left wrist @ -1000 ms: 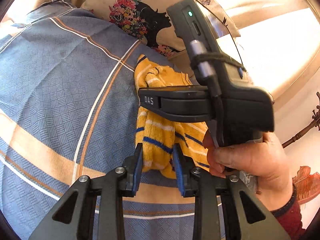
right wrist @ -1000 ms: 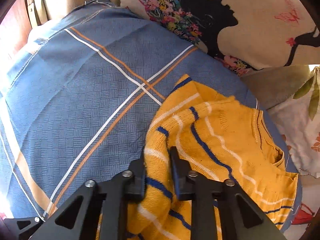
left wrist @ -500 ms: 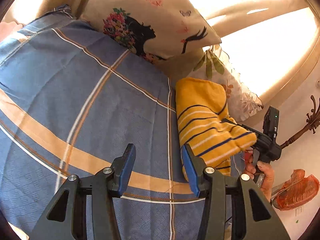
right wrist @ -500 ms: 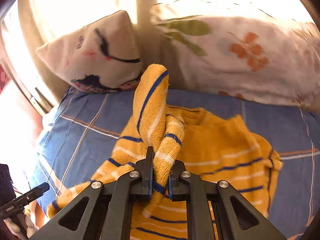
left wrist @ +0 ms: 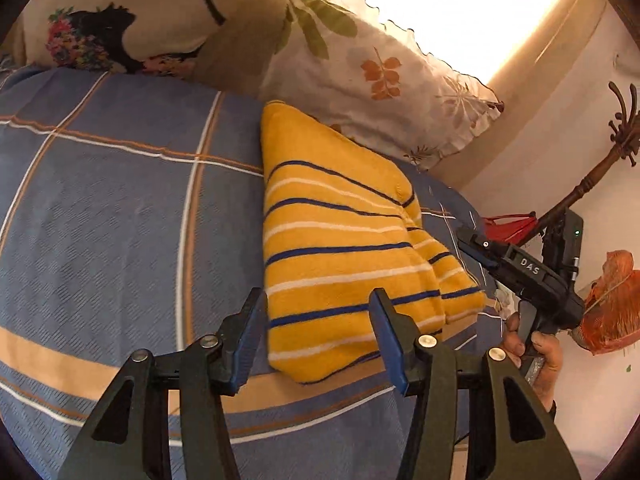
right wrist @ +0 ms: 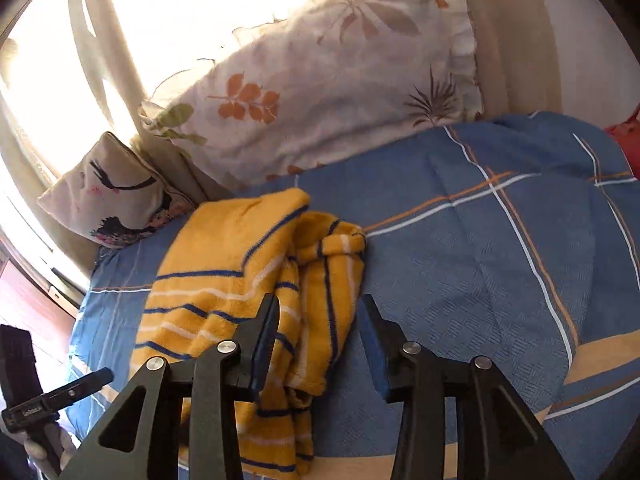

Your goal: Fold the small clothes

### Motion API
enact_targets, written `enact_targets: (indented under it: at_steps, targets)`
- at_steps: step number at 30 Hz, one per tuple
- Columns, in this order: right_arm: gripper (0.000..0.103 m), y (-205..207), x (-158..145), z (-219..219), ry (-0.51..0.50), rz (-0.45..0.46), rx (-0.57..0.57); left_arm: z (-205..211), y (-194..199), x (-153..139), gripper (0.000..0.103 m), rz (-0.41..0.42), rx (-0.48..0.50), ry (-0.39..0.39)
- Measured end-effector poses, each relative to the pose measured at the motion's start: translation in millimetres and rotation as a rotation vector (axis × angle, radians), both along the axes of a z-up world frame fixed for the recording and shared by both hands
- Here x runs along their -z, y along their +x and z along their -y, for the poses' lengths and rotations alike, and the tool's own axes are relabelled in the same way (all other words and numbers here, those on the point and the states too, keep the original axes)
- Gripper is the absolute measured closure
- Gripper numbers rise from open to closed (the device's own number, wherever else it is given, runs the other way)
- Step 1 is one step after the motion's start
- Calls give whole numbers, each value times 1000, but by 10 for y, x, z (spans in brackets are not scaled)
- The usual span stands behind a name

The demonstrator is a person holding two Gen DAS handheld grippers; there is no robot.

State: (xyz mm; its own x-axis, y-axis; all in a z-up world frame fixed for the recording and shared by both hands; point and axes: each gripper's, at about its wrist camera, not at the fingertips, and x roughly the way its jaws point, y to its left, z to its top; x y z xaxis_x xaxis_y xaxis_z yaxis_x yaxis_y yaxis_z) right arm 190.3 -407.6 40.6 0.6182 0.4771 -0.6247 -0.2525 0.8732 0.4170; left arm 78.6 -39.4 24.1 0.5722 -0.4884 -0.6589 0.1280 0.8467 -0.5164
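A small yellow sweater point(left wrist: 340, 256) with blue and white stripes lies folded on the blue checked bedspread point(left wrist: 120, 220). My left gripper point(left wrist: 316, 340) is open and empty, hovering over the sweater's near end. The right gripper shows in the left wrist view point(left wrist: 476, 246) at the sweater's right side. In the right wrist view the sweater point(right wrist: 240, 280) lies bunched with a sleeve folded over. My right gripper point(right wrist: 320, 344) is open and empty just above its right edge. The left gripper shows at the lower left of that view point(right wrist: 92, 380).
A leaf-print pillow point(left wrist: 372, 80) and a floral pillow with a black silhouette point(left wrist: 120, 12) lean against the headboard behind the sweater. A wooden coat stand point(left wrist: 592, 176) and an orange bag point(left wrist: 612, 308) stand past the bed's right edge.
My right gripper has let go of the sweater sleeve and opened. It pulled back to the sweater's side. My left gripper stayed open and swung toward the sweater. The sweater now lies folded.
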Motion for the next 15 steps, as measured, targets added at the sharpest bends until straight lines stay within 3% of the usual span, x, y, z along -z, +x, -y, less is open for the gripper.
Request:
enact_targets:
  at_steps: [3, 5, 7, 9, 12, 13, 15]
  targets:
    - [58, -25, -53, -167, 117, -7, -92, 233, 225, 156, 47, -49, 25, 4]
    - [58, 13, 40, -362, 170, -55, -162, 365, 281, 253, 46, -60, 36, 61]
    - [58, 45, 233, -529, 127, -106, -165, 436, 243, 232, 46, -35, 56, 121]
    - [63, 78, 466, -651, 22, -152, -147, 419, 189, 153, 46, -27, 93, 125]
    - [63, -56, 407, -714, -74, -79, -173, 185, 163, 21, 44, 9, 61, 96]
    - [61, -101, 346, -716, -99, -65, -174, 91, 202, -6, 40, 24, 33, 97]
    - [45, -134, 253, -647, -98, -30, -154, -106, 324, 3, 28, 38, -22, 98]
